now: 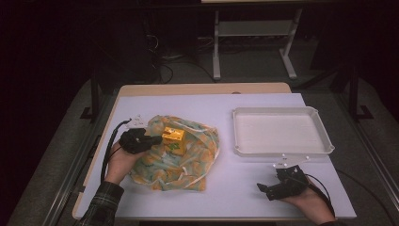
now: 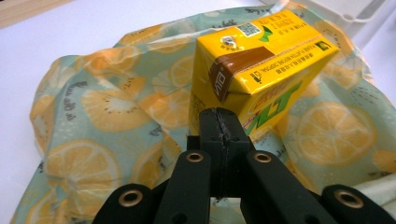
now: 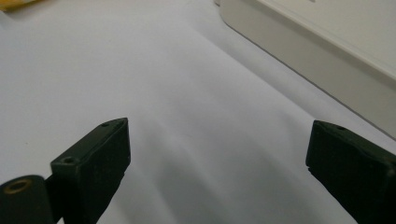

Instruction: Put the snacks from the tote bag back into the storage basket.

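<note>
Jaws of the right gripper stand wide and hold nothing, low over the near right of the desk. Left of it, the left gripper has its jaws pressed together on a lower edge of the yellow drink carton, above the fruit-print bag. Farther right, the white tray holds nothing. Judging by this, 1 carton seems half out of the bag; placing it remains.
</note>
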The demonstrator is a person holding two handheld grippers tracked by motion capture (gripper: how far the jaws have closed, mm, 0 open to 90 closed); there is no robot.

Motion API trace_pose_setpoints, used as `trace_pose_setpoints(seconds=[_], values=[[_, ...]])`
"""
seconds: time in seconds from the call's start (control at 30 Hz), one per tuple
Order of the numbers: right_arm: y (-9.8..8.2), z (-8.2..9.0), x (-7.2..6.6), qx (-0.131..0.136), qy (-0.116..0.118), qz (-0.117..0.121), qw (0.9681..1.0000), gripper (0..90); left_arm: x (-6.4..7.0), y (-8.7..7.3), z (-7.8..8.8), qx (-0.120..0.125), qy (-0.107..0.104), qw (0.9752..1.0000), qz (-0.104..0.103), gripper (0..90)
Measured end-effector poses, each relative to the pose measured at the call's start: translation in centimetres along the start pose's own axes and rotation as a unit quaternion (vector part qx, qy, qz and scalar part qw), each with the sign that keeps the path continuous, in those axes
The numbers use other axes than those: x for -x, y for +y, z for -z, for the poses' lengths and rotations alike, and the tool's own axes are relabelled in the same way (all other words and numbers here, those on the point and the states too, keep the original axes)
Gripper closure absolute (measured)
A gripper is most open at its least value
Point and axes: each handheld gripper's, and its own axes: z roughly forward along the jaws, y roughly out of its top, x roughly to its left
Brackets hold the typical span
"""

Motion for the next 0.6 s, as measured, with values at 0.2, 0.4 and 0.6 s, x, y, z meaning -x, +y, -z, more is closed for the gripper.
trace_pose_setpoints(seconds=[0.2,0.4,0.6], values=[[0.0,0.0,0.0,-0.001,0.000,0.000,1.0000,6.2,0.7,0.1,0.2,-0.010,-0.008,0.9998,-0.014,89.7],[0.0,0.0,0.0,-0.001,0.001,-0.001,1.0000,6.2,1.2,0.1,0.2,-0.010,-0.018,0.9996,-0.017,89.7],[0.0,0.0,0.0,0.001,0.002,-0.001,1.0000,6.2,1.8,0.2,0.0,-0.010,-0.025,0.9994,-0.021,89.7]])
